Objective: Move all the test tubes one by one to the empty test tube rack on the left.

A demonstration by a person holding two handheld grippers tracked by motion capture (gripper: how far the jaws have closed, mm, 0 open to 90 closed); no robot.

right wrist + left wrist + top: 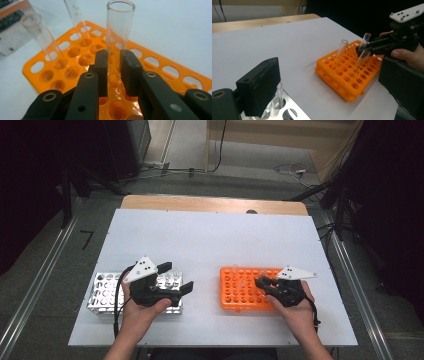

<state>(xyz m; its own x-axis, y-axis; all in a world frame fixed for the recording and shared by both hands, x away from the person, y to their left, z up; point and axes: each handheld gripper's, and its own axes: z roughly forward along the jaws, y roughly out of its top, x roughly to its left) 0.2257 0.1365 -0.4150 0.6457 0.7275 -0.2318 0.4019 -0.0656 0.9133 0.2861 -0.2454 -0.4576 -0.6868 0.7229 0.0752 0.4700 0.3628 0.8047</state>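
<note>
1. The right gripper (261, 283) had its jaws closed on a clear glass test tube (119, 30), the pads pressing its lower part from both sides while the open mouth rose well above them.
2. That tube stood upright between the jaws, its bottom end down in a hole of the orange rack (160, 65) just beneath the pads.
3. Beyond the jaws and off to their left in the right gripper view, two more tubes (43, 37) leaned in other holes of the same rack, apart from the held one.
4. The left gripper (177, 277) held its jaws wide apart with nothing between them.
5. Beneath those open jaws lay the metal rack (102, 292), with a clear tube (277, 98) seated in one of its holes just beside the left-hand jaw in the left gripper view.
6. Both racks rested on the white table (210, 240), the orange one well ahead of the left jaws, across bare table.
</note>
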